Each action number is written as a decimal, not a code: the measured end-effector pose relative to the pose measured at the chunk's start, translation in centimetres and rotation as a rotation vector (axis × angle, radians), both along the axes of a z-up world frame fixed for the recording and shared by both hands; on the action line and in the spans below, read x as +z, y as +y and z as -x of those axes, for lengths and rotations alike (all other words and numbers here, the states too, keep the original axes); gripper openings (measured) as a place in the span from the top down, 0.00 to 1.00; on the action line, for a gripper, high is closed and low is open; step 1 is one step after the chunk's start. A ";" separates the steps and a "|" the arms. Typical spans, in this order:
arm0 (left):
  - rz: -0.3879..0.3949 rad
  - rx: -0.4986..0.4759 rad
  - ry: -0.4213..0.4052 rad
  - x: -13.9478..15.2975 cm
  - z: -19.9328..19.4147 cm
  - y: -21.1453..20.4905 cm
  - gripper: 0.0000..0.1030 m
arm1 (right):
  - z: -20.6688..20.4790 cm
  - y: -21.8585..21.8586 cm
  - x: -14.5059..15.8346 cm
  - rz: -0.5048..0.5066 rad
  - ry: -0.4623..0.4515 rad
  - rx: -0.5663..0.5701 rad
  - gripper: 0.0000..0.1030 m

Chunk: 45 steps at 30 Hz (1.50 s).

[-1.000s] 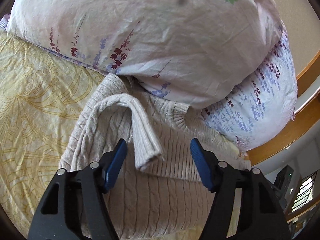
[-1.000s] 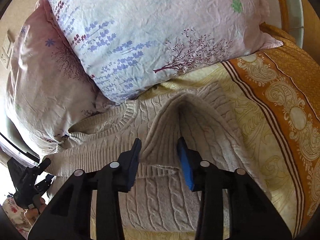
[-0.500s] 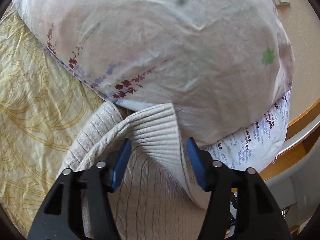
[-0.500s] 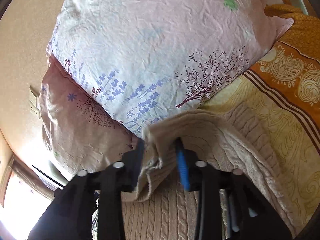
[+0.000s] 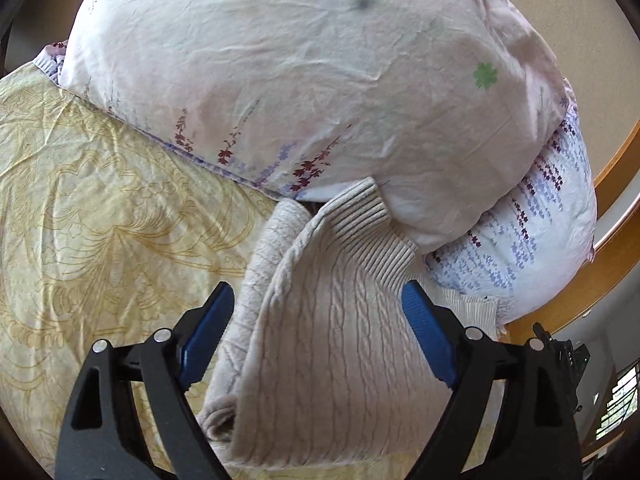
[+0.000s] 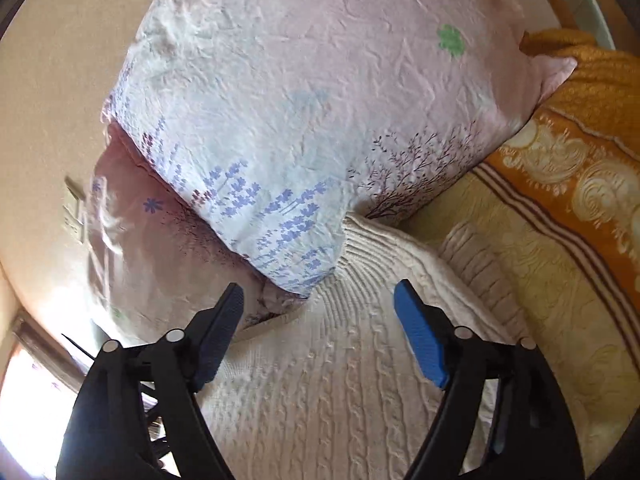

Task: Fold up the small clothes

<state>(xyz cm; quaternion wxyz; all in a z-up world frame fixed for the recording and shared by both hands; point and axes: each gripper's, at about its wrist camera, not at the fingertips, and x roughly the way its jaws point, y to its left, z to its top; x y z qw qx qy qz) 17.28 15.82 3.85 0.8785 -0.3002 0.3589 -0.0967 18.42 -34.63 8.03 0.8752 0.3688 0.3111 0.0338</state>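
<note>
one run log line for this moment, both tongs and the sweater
left tongs: opening, pads clear of sweater | right tongs: opening, no grip | sweater: folded on bedspread, ribbed edge against pillow

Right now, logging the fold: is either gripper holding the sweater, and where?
Nothing is held. Both the left gripper and right gripper are opening, pads clear of the sweater.
</note>
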 end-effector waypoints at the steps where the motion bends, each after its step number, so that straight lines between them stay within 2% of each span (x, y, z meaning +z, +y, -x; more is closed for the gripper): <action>1: 0.002 -0.002 0.012 -0.3 0.0 0.6 0.17 | 0.0 0.5 0.3 0.064 0.026 -0.013 0.04; 6: -0.082 -0.014 0.044 -0.8 0.0 1.2 0.19 | -0.2 4.6 1.2 0.387 0.053 0.037 0.02; 7: -0.106 -0.023 0.043 -0.7 0.1 1.0 0.23 | -0.2 5.5 1.1 0.447 0.065 0.050 0.02; 8: -0.128 -0.029 0.040 -0.7 0.3 0.8 0.31 | -0.4 6.3 0.9 0.501 0.078 0.056 0.02; 10: -0.173 -0.044 0.049 -0.6 0.4 0.2 0.44 | -0.8 6.9 0.7 0.609 0.146 0.039 0.03; 12: -0.193 -0.070 0.075 -0.8 0.7 -0.2 0.47 | -0.4 5.5 0.9 0.627 0.221 0.017 0.04; 13: -0.208 -0.082 0.090 -1.1 0.9 -0.3 0.47 | -0.1 4.1 1.1 0.581 0.252 0.012 0.04; 15: -0.236 -0.103 0.122 -1.7 1.3 -0.3 0.42 | 1.1 0.8 1.3 0.428 0.270 0.033 0.04; 16: -0.222 -0.122 0.133 -2.0 1.3 -0.1 0.33 | 1.6 -0.7 1.3 0.377 0.284 0.032 0.04; 20: -0.205 -0.166 0.138 -2.0 1.2 0.1 0.22 | 2.3 -5.0 -0.5 0.244 0.371 0.048 0.06; 21: -0.206 -0.174 0.144 -2.0 0.9 0.1 0.21 | 2.2 -5.6 -1.3 0.198 0.387 0.067 0.08; 23: -0.218 -0.193 0.146 -1.9 0.1 -0.2 0.19 | 1.6 -5.8 -2.7 0.132 0.425 0.086 0.23; 24: -0.223 -0.198 0.148 -1.9 -0.2 -0.3 0.20 | 1.2 -5.8 -3.4 0.096 0.435 0.108 0.25; 27: -0.184 -0.223 0.156 -1.9 -1.3 -0.5 0.21 | 0.9 -5.7 -4.1 0.049 0.420 0.150 0.37; 28: -0.169 -0.230 0.160 -1.9 -1.5 -0.5 0.28 | 0.8 -5.6 -4.4 0.015 0.423 0.170 0.46; 29: -0.141 -0.246 0.169 -2.0 -1.8 -0.6 0.39 | 0.9 -5.6 -4.4 0.005 0.419 0.181 0.47; 32: -0.096 -0.246 0.182 -2.2 -1.7 -0.6 0.44 | 1.4 -5.1 -4.2 -0.023 0.394 0.247 0.54; 34: -0.050 -0.256 0.190 -2.4 -1.5 -0.4 0.47 | 1.7 -5.0 -4.1 -0.039 0.385 0.279 0.54; 37: -0.028 -0.253 0.192 -2.4 -1.3 -0.5 0.48 | 1.4 -5.0 -4.9 -0.092 0.384 0.288 0.54; 39: -0.004 -0.265 0.211 -2.7 -1.5 -0.9 0.62 | 1.1 -4.6 -5.2 -0.091 0.375 0.309 0.54; 40: 0.020 -0.277 0.228 -3.0 -1.6 -1.2 0.75 | 1.0 -4.3 -5.2 -0.087 0.374 0.320 0.56; 41: 0.033 -0.279 0.235 -3.3 -1.7 -1.4 0.78 | 0.9 -4.1 -5.3 -0.088 0.380 0.325 0.74; 43: 0.043 -0.276 0.229 -3.2 -1.6 -1.4 0.80 | 0.7 -4.1 -6.1 -0.159 0.386 0.313 0.79; 45: 0.086 -0.271 0.228 -3.2 -1.5 -1.0 0.82 | 1.0 -4.8 -6.3 -0.251 0.358 0.297 0.82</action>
